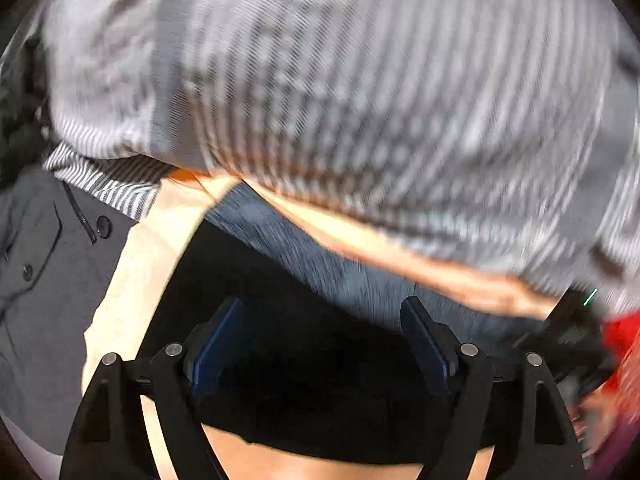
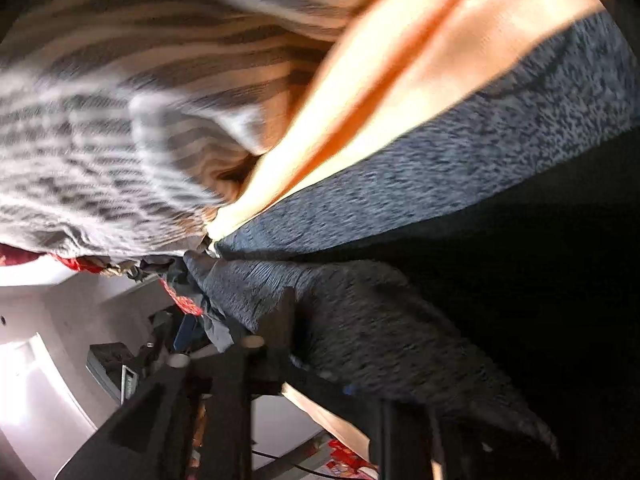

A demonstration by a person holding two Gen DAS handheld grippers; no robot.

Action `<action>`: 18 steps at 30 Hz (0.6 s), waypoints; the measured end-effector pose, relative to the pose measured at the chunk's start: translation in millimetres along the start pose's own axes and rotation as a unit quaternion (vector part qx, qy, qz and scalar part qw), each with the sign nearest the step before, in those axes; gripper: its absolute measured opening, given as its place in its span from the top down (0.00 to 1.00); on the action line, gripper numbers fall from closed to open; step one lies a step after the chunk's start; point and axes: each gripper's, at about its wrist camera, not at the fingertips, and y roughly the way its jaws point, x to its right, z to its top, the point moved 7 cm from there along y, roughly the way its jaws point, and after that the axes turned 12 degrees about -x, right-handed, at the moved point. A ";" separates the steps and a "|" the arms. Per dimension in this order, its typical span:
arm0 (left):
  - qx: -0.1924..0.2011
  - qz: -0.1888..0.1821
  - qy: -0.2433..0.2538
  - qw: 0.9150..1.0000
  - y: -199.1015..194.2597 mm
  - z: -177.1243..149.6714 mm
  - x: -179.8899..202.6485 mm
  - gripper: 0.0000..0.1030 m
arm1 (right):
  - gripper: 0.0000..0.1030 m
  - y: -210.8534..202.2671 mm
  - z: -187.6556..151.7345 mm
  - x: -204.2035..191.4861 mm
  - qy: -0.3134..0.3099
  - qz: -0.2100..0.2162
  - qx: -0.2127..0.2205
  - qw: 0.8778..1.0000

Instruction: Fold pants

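In the left wrist view my left gripper (image 1: 324, 320) is open, its blue-padded fingers wide apart over black fabric (image 1: 312, 380) and a heathered blue-grey band (image 1: 320, 256) of the pants. In the right wrist view the same blue-grey fabric (image 2: 400, 184) runs diagonally, and a bunch of it (image 2: 360, 320) drapes over my right gripper (image 2: 320, 344). The right fingertips are hidden under the cloth, so their state does not show. Both views are motion-blurred.
A grey-and-white striped garment fills the top of the left view (image 1: 360, 80) and the upper left of the right view (image 2: 100, 120). A grey buttoned garment (image 1: 44, 260) lies at left. A pale tan surface (image 1: 136, 272) lies under the clothes. Red items (image 2: 184, 300) sit beyond.
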 end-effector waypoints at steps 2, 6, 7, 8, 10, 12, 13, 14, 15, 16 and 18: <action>-0.015 0.026 0.027 0.999 15.3 -10.9 15.9 0.21 | 0.27 -6.9 -12.6 -18.4 -0.029 -0.005 0.010 1.000; -0.042 0.043 0.036 0.998 47.2 -30.8 35.9 0.21 | 0.28 -22.7 -51.7 -63.2 -0.127 -0.028 0.023 0.991; -0.047 0.055 0.036 0.997 54.7 -33.1 37.8 0.21 | 0.31 -20.8 -57.5 -66.3 -0.139 -0.038 0.015 0.989; -0.050 0.072 0.036 0.996 61.9 -34.4 38.2 0.21 | 0.37 -15.3 -63.1 -63.0 -0.151 -0.063 0.001 0.987; -0.059 0.107 0.030 0.992 77.4 -35.4 33.2 0.20 | 0.41 -3.4 -61.7 -42.8 -0.143 -0.124 -0.022 0.982; -0.051 0.108 0.018 0.993 79.0 -33.5 29.1 0.16 | 0.50 -2.7 -49.9 -14.1 -0.113 -0.171 -0.020 0.978; -0.055 0.105 0.015 0.993 78.5 -33.3 28.5 0.16 | 0.54 -10.8 -42.5 -0.4 -0.104 -0.197 -0.004 0.975; -0.058 0.106 0.016 0.993 77.3 -33.0 28.4 0.16 | 0.63 -21.7 -36.9 5.7 -0.097 -0.201 0.011 0.975; -0.058 0.111 0.020 0.992 74.8 -33.3 28.8 0.16 | 0.63 -31.8 -36.0 6.2 -0.089 -0.181 0.024 0.979; -0.059 0.121 0.025 0.991 71.7 -33.9 29.3 0.16 | 0.63 -43.6 -37.5 4.4 -0.084 -0.161 0.042 0.982; -0.054 0.145 0.037 0.987 62.3 -35.1 31.8 0.16 | 0.61 -62.3 -47.5 -4.9 -0.105 -0.176 0.069 0.976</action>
